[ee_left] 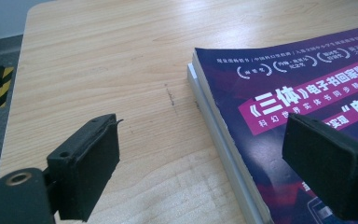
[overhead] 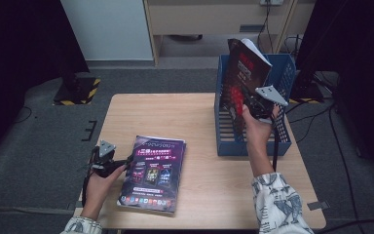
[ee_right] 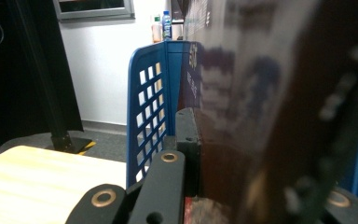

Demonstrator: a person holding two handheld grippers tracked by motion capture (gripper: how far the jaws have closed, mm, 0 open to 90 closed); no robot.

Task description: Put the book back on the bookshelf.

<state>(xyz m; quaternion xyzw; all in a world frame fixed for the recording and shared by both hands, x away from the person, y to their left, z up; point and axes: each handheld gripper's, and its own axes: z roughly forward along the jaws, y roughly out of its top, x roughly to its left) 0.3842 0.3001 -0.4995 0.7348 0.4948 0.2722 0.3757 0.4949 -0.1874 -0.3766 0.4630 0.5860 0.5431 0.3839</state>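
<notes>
A purple-covered book (overhead: 153, 170) (ee_left: 298, 84) lies flat near the table's front left, on top of a paler volume (ee_left: 209, 116). My left gripper (overhead: 125, 162) (ee_left: 205, 135) rests low at the book's left edge. It is open, one jaw over bare wood and the other over the cover, touching neither. My right gripper (overhead: 247, 101) (ee_right: 200, 154) is shut on the lower edge of a dark red book (overhead: 241, 68) (ee_right: 261, 93). That book stands upright and slightly tilted inside the blue basket (overhead: 253, 146) (ee_right: 149, 107). It hides the far jaw.
The wooden table (overhead: 175, 112) has bare surface between the purple book and the basket. The basket sits at the table's right edge with slotted walls. Black stands and cables are on the grey floor around the table.
</notes>
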